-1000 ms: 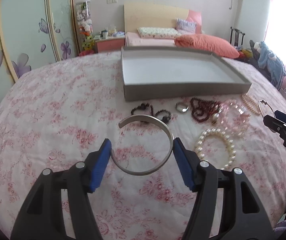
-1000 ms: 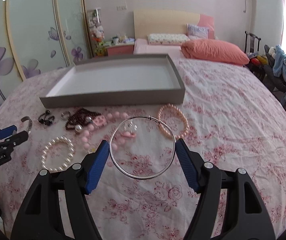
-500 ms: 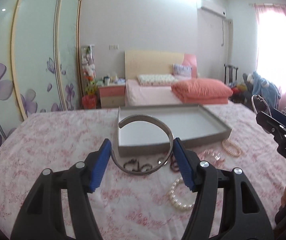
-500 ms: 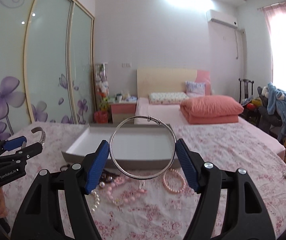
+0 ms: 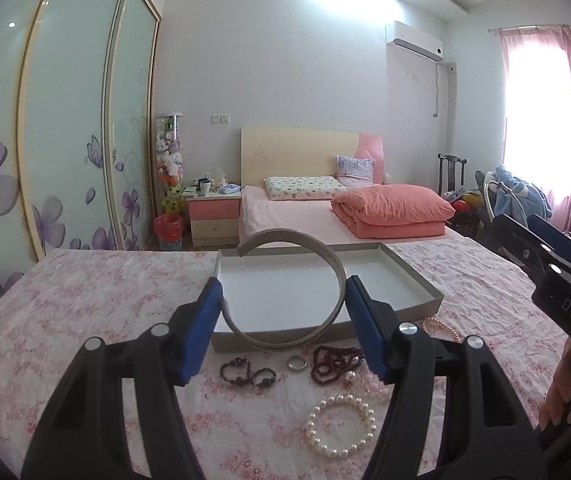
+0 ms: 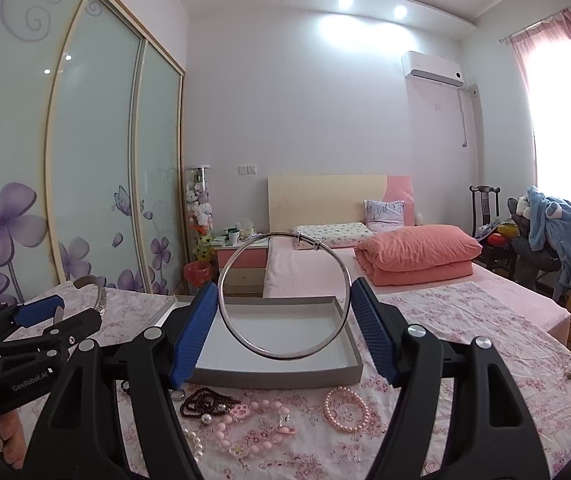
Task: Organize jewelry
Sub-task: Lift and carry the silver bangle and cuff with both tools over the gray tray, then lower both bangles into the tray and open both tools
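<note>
Room: I see a bedroom with floral wardrobe doors [image 5: 65, 120], a far bed [image 6: 365, 264] with an orange duvet [image 5: 391, 210], and an air conditioner [image 6: 433, 68] high on the wall
Surface: my work area is a pink floral bedspread [image 5: 85, 300]
Tray: a grey tray [image 5: 425, 286] with a white floor lies flat on the bedspread, ahead of both grippers
Left gripper [image 5: 283, 320]: I have it closed on a cuff [image 5: 333, 268], a wide grey band with a gap at its upper left, held upright between the blue pads [image 5: 201, 324]; in my left view it stands in front of the tray's near wall
Right gripper [image 6: 283, 326]: it is clamped on a bangle [image 6: 313, 244], a thin silver ring with a small clasp at the top, also upright; through the ring I see the tray floor
Cross view: my right camera shows the left gripper at the lower left with the cuff sticking up from it (only part of the band shows there)
Loose pieces: near the tray's front wall lie a dark bead string [image 5: 247, 372], a small ring [image 5: 297, 362], maroon beads [image 5: 333, 362], a white pearl bracelet [image 5: 341, 426], pink beads [image 6: 245, 432] and a pink pearl bracelet [image 6: 345, 408], all on the bedspread and outside the tray
Height: I cannot tell how far either gripper is above the bedspread
</note>
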A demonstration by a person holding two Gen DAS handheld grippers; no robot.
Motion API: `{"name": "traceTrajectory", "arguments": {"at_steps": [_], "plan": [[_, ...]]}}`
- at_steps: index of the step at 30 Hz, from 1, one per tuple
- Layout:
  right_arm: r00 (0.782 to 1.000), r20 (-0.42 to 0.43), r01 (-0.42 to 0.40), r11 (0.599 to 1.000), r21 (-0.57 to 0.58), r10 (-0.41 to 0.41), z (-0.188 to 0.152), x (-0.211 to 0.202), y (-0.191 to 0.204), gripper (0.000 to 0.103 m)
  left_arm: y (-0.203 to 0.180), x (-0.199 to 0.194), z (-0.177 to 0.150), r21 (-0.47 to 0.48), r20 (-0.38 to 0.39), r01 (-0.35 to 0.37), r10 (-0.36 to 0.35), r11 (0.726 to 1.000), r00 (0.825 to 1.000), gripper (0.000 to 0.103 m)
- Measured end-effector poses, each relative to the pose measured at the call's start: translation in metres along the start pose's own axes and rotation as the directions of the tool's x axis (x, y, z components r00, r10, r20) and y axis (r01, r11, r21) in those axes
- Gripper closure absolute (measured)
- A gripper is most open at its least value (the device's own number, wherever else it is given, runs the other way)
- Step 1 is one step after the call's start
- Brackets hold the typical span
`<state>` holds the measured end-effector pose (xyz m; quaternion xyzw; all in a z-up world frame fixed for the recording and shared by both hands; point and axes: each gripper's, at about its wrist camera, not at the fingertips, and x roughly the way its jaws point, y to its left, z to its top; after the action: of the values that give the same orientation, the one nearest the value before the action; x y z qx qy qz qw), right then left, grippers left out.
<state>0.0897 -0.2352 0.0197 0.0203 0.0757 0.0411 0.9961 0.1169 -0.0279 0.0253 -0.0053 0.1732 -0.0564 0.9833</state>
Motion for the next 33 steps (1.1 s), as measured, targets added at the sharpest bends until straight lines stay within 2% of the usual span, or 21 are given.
{"name": "traceTrajectory", "arguments": {"at_steps": [8,13,17,20,23,27,33], "plan": [[1.0,0.01,0.013,1.0,0.014,-0.013,0.009,0.029,-0.003,0.034,-0.002,0.036,0.017,0.0,-0.006,-0.006,0.006,1.0,1.0,0.041],[1.0,-0.016,0.02,1.0,0.02,-0.02,0.008,0.057,-0.01,0.034,0.003,0.069,0.02,0.002,-0.026,-0.014,0.014,1.0,1.0,0.041],[0.996,-0.091,0.022,0.999,0.025,-0.02,-0.001,0.09,-0.017,0.034,0.007,0.103,0.018,0.0,-0.066,-0.023,0.022,1.0,0.998,0.041],[0.984,-0.178,0.015,0.999,0.037,-0.008,-0.012,0.117,-0.021,0.034,0.01,0.13,0.015,-0.006,-0.115,-0.026,0.026,1.0,0.993,0.041],[0.96,-0.281,0.005,0.999,0.05,0.01,-0.023,0.143,-0.024,0.034,0.014,0.157,0.01,-0.021,-0.188,-0.011,0.007,1.0,0.982,0.041],[0.904,-0.426,-0.015,0.998,0.064,0.041,-0.042,0.174,-0.024,0.034,0.018,0.187,0.004,-0.037,-0.276,0.006,-0.016,0.999,0.961,0.041],[0.837,-0.543,-0.011,0.995,0.097,0.062,-0.061,0.196,-0.022,0.033,0.023,0.216,-0.006,-0.066,-0.365,0.015,-0.038,0.998,0.93,0.04]]}}
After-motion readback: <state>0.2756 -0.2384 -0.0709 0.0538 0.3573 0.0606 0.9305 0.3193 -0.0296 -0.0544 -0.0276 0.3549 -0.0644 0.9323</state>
